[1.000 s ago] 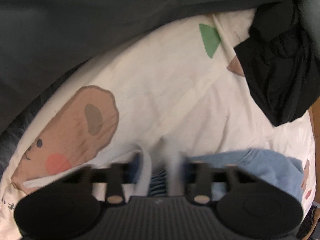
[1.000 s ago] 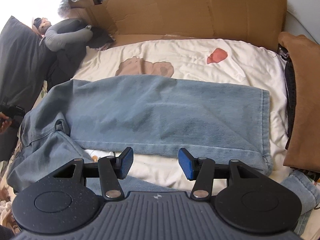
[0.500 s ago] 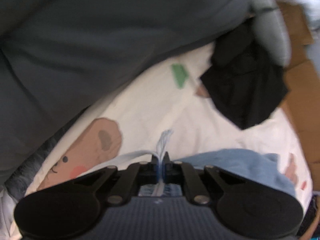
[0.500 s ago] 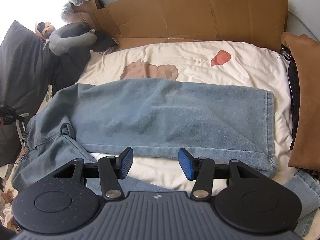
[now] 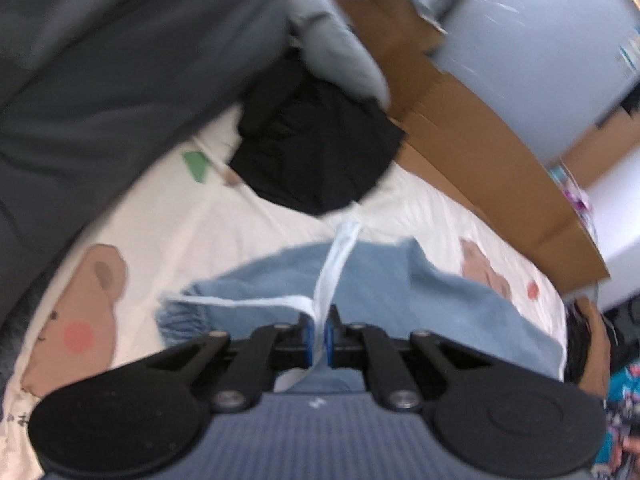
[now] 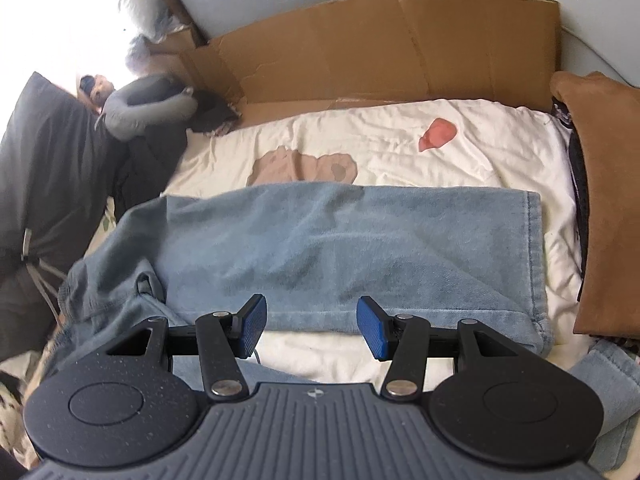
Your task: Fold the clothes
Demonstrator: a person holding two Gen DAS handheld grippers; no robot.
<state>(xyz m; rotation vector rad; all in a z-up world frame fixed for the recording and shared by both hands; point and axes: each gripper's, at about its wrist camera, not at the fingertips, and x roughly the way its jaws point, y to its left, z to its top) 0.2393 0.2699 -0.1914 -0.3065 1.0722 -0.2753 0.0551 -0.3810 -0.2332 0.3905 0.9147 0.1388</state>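
Cream bed cover [image 6: 400, 148] printed with brown bears, spread across the bed and walled at the far side by flattened cardboard [image 6: 384, 48]. Dark grey bedding [image 5: 100, 80] piled along the left edge, black garment [image 5: 316, 152] heaped near it, brown cloth [image 6: 608, 200] stacked at the right edge.

Light blue jeans [image 6: 340, 248] lying flat on the cover, one leg stretched sideways with its hem toward the brown cloth, waist end bunched at the left. Far more of the denim visible from the left wrist camera than a second ago, when only a sliver showed at lower right; also more cardboard and grey wall now in that view, and much blur.

Left claw [image 5: 318, 338] pressed together on a pale edge of the jeans, a strip of fabric rising up between the blue pads; a second ago spread apart and blurred, half a second ago already pinching.

Right claw [image 6: 312, 326] spread wide, pads [image 6: 252, 326] empty, hovering above the near edge of the folded leg, framed much as before but with the cardboard wall sitting lower in view.
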